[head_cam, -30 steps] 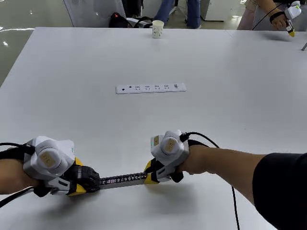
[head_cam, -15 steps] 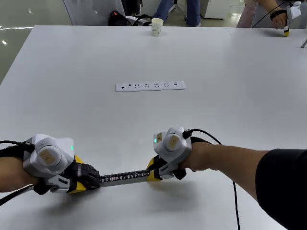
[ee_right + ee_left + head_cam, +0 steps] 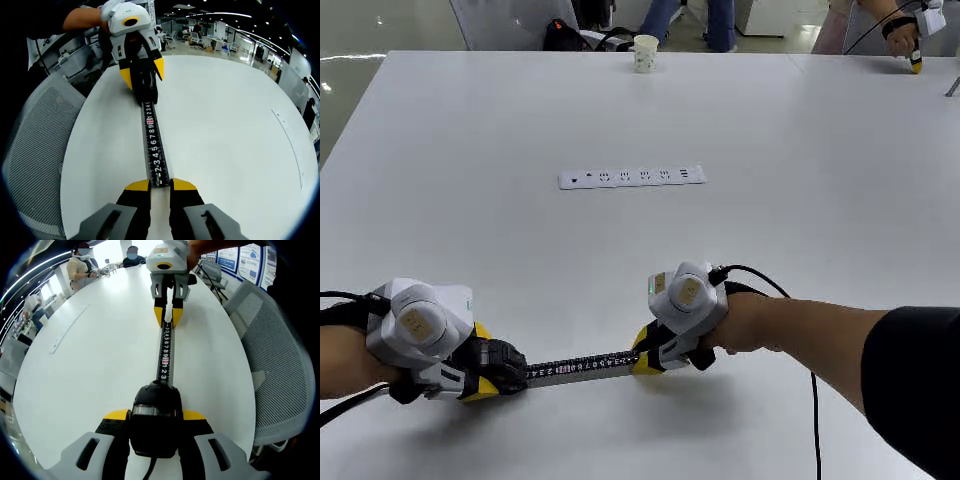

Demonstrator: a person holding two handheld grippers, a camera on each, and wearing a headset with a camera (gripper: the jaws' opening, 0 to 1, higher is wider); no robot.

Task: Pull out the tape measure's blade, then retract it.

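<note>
The black tape measure case lies at the near left of the white table, and my left gripper is shut on it. Its black blade with white numerals runs right to my right gripper, which is shut on the blade's end. In the left gripper view the case sits between the yellow-tipped jaws, and the blade leads off to the right gripper. The right gripper view has the blade running from my right gripper to the case in the left gripper.
A white power strip lies mid-table and a paper cup stands near the far edge. Another person's hand works at the far right corner. A grey mesh chair stands at the near table edge.
My right gripper has drawn a little to the right with the blade's end, so slightly more blade is out. The left gripper and the case have stayed put.
</note>
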